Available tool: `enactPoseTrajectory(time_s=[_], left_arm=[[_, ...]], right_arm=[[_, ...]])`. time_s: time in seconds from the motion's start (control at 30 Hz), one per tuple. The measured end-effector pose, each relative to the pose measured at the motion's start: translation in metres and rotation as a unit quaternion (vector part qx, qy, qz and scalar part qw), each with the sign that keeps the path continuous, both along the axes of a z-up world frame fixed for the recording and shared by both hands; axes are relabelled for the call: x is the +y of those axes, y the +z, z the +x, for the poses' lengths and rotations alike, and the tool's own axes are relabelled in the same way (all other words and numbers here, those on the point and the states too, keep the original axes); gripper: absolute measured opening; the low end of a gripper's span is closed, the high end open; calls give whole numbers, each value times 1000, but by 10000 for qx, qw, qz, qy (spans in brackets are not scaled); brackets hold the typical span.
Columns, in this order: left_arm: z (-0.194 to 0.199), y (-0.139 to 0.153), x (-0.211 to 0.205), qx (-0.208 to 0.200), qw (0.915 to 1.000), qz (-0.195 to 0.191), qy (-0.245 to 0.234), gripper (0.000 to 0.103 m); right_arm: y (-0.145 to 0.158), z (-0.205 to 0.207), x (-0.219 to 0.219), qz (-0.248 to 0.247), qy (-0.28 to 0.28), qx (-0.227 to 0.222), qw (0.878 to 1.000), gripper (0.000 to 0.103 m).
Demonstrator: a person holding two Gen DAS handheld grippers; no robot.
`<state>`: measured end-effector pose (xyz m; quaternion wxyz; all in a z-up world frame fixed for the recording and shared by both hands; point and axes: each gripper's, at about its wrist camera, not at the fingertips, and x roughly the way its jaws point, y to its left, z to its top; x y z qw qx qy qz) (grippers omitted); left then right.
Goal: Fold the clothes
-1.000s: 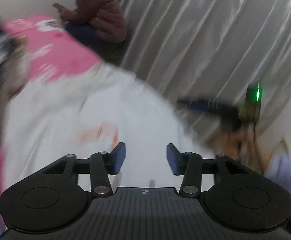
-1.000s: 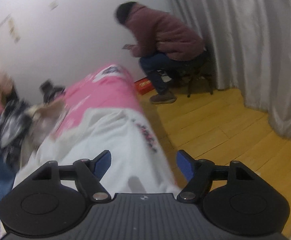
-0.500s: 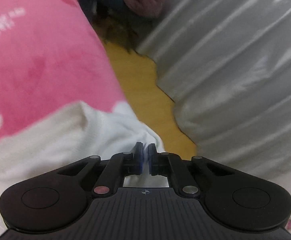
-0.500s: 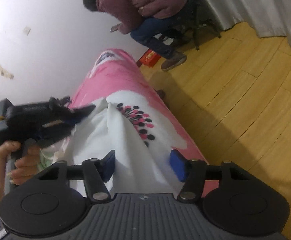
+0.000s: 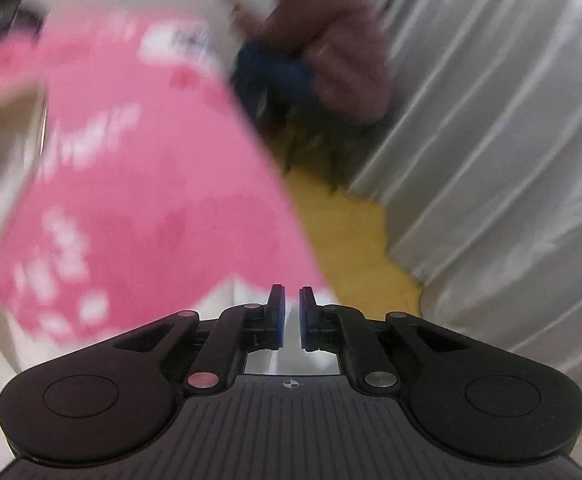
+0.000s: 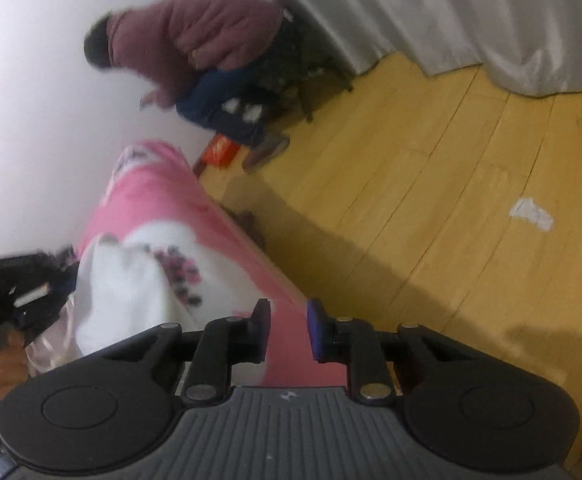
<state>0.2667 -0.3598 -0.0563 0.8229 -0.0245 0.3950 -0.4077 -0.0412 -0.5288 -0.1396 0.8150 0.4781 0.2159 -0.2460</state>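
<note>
Our left gripper [image 5: 289,316] is pinched nearly closed on a fold of the white garment [image 6: 127,292], which lies on the pink bedding [image 5: 139,208] and shows at about 9 o'clock in the right wrist view. Our right gripper [image 6: 288,330] has its jaws closing, with only pink bedding visible in the gap. At 12 o'clock a person in a maroon jacket [image 6: 195,36] crouches by the curtain [image 5: 503,152].

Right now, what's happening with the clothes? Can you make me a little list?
Left gripper: pinching the white garment, jaws opening slightly
Right gripper: jaws closing over the pink cover, pads not pressing anything
Folding: not done, garment bunched
Background: seated person, wooden floor, curtain
</note>
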Motion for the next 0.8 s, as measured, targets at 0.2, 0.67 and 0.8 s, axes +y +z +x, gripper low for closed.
enactPoseTrajectory(time_s=[0.2, 0.67, 0.8], left_arm=[[-58, -13, -6, -93, 9752, 417, -2171, 7], [-34, -28, -20, -1133, 9912, 460, -515, 6], [-48, -24, -6, -499, 9929, -117, -1077, 6]], right_arm=[[52, 10, 34, -1245, 1467, -836, 9778, 26], [39, -15, 59, -1499, 1135, 115, 9821, 41], [55, -19, 65, -1869, 1137, -611, 9739, 42]])
